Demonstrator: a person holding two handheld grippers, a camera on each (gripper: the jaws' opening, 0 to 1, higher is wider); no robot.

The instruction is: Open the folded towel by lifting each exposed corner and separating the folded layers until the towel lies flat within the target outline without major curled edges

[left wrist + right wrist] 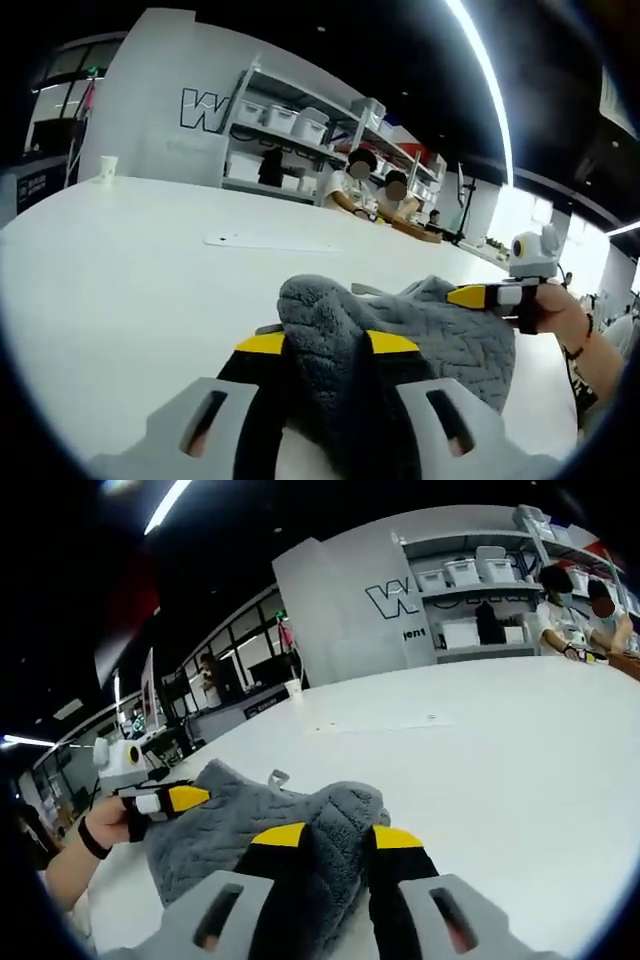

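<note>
A grey fluffy towel is bunched up just above the white table. In the left gripper view, a fold of it fills the gap between the yellow-tipped jaws of my left gripper, which is shut on it. My right gripper, held by a hand, comes in from the right and pinches the towel's far edge. In the right gripper view, my right gripper is shut on a thick fold of the towel. There my left gripper grips the towel's left end.
A thin flat white sheet lies further out on the table, and a paper cup stands at the far edge. Shelves with white bins and seated people are beyond. Bare tabletop stretches to the right.
</note>
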